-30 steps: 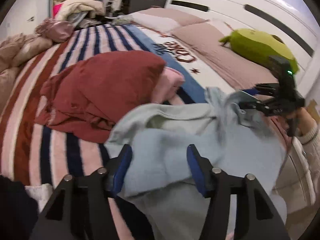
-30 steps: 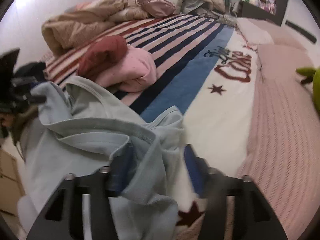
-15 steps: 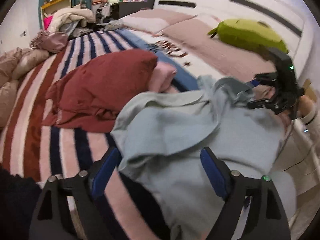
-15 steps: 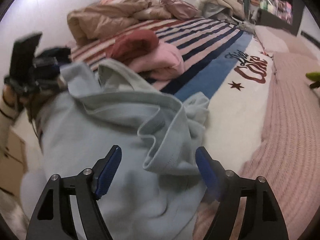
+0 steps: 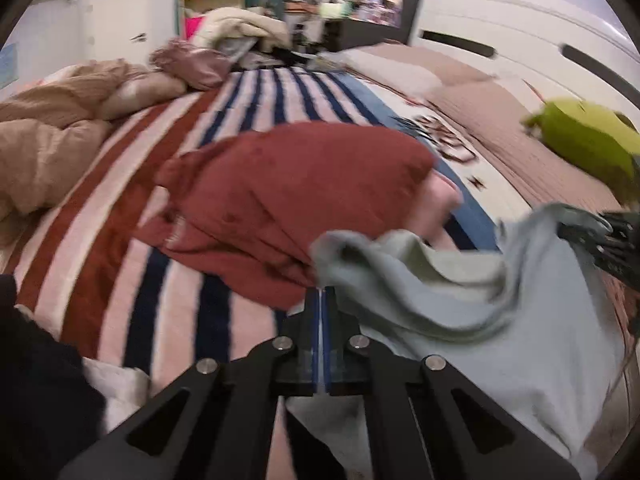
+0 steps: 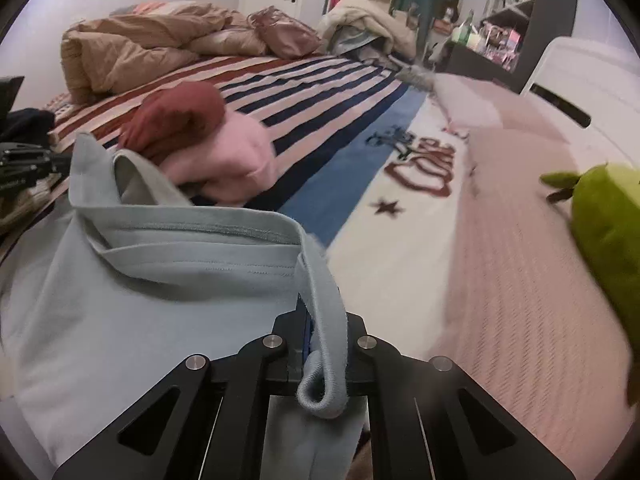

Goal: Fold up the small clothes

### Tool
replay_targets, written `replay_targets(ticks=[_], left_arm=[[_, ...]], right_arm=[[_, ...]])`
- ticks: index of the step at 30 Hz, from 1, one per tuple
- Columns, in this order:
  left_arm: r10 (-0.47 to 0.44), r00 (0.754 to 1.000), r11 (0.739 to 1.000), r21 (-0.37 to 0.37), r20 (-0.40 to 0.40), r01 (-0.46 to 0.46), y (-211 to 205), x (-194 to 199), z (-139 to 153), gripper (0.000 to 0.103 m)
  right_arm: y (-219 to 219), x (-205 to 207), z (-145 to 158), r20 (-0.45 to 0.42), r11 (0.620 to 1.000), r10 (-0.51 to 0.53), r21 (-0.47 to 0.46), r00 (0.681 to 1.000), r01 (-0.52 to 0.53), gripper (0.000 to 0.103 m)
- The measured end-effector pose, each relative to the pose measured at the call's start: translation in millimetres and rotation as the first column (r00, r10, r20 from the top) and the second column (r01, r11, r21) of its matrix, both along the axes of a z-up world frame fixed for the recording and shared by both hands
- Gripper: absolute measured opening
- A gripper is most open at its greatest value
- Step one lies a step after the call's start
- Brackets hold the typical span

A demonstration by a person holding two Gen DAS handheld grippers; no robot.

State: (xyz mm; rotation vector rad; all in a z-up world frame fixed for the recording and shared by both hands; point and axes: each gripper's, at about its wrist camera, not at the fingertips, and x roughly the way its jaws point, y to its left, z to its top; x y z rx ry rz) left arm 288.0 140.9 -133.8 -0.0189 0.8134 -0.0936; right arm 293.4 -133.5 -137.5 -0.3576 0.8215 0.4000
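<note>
Shirt (image 6: pixel 120 280): each hand-held gripper, left (image 5: pixel 323 312) and right (image 6: pixel 320 336), is clamped on its hem, stretching it between them for folding.

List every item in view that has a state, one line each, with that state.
left gripper: shut on the edge of the light blue garment.
right gripper: shut on its ribbed hem.
light blue garment: crumpled, held up between both.
maroon garment: crumpled, lying over the pink garment.
</note>
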Motion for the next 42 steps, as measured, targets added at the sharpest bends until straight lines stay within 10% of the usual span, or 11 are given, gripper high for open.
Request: replay_targets(ticks=[5, 7, 9, 16, 17, 18, 19, 29, 32, 39, 42], left_arm=[[0.025, 0.998, 0.997, -0.066, -0.066, -0.029, 11, 16, -11, 0.003], [-0.012, 0.999, 0.994, -0.109, -0.052, 0.006, 10, 6, -12, 0.051], [-0.097, 0.995, 0.988, -0.126, -0.028, 0.093, 3, -7, -11, 0.07], [-0.168, 0.979, 0.978, -0.143, -0.113, 0.152, -16, 3, -32, 0.068], [-0.166, 0.977, 0.977, -0.158, -0.136, 0.144, -16, 5, -37, 0.058], [-0.15, 0.977, 0.979, -0.162, -0.154, 0.125, -18, 7, -43, 0.011], [-0.117, 0.978, 0.984, -0.151, -0.171, 0.091, -18, 8, -47, 0.009], [0.056, 0.988, 0.998, -0.005, -0.145, -0.058, 2, -21, -38, 0.009], [0.078, 0.991, 0.997, -0.009, -0.107, -0.079, 0, -32, -24, 0.027], [-0.223, 0.973, 0.953, -0.221, -0.058, 0.206, -18, -31, -5, 0.006], [-0.195, 0.976, 0.97, -0.165, -0.091, 0.178, -28, -12, -19, 0.006]], right_arm=[[-6, 38, -13, -0.056, 0.996, -0.093, -0.003, 0.994, 0.093, 0.003], [-7, 51, -28, -0.137, 0.995, -0.099, -0.004, 0.986, 0.099, 0.013], [-11, 48, -27, -0.144, 0.995, -0.099, 0.011, 0.985, 0.102, 0.025], [-26, 7, 6, -0.118, 0.992, -0.054, 0.109, 0.992, 0.067, 0.046], [-23, 1, 6, -0.127, 0.992, -0.033, 0.114, 0.991, 0.047, 0.046], [-21, -4, 5, -0.131, 0.993, -0.023, 0.114, 0.991, 0.038, 0.046], [-19, -10, 4, -0.132, 0.993, -0.014, 0.111, 0.991, 0.029, 0.047], [-18, -48, -16, -0.191, 0.995, 0.056, 0.094, 0.98, -0.039, 0.047], [-19, -46, -15, -0.191, 0.993, 0.056, 0.111, 0.98, -0.035, 0.046], [-5, -46, 0, -0.171, 0.98, 0.105, 0.184, 0.98, -0.073, 0.046], [3, -45, -2, -0.177, 0.976, 0.122, 0.202, 0.977, -0.085, 0.045]])
